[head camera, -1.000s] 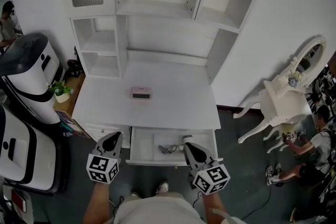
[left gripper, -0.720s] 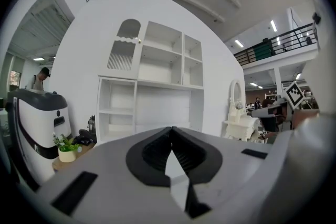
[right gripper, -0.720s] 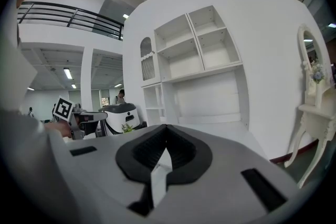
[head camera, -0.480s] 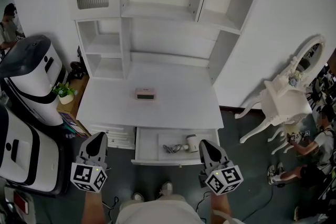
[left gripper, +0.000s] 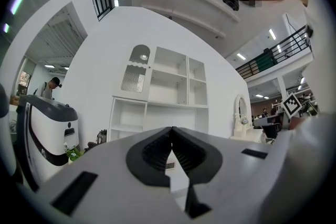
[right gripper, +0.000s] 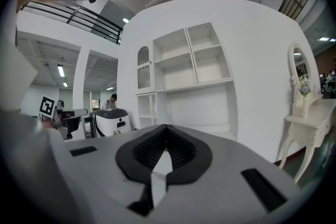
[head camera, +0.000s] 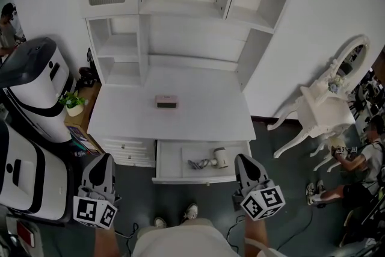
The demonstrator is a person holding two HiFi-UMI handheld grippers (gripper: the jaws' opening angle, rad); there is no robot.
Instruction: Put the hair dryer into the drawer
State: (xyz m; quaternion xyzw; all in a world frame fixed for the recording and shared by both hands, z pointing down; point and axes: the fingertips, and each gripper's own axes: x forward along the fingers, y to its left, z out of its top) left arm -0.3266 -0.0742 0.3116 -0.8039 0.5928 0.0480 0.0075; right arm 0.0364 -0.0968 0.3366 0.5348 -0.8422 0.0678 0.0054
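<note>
A tall white wooden desk (head camera: 180, 120) with open shelving above its flat top is seen against the white wall, in the middle of the head view. To its left, a bulky rounded white-and-black machine (head camera: 33, 90) is stood on the floor. To its right, well apart, a white curved-legged dressing table (head camera: 325, 114) with an oval mirror is placed.

Under the right part of the desk top, a shallow white drawer (head camera: 171, 161) is pulled open toward the person. The white hair dryer (head camera: 220, 157) is laid on its side inside that drawer, right of its middle, with its dark cord bunched just beside it on the left.

The grey left gripper (head camera: 103, 158), with a marker cube at its rear, is held in front of the desk's closed left drawers, clear of the furniture. In the left gripper view, the left gripper (left gripper: 171, 129) is seen with its jaws pressed together and nothing between them. The right gripper (head camera: 243, 157) is held near the open drawer's front right corner. In the right gripper view, the right gripper (right gripper: 166, 126) is likewise seen closed tip to tip and empty.

A small green potted plant (head camera: 73, 104) is found on a low wooden surface between the machine and the desk. A small pink rectangular box (head camera: 166, 102) is set near the middle of the desk top.
</note>
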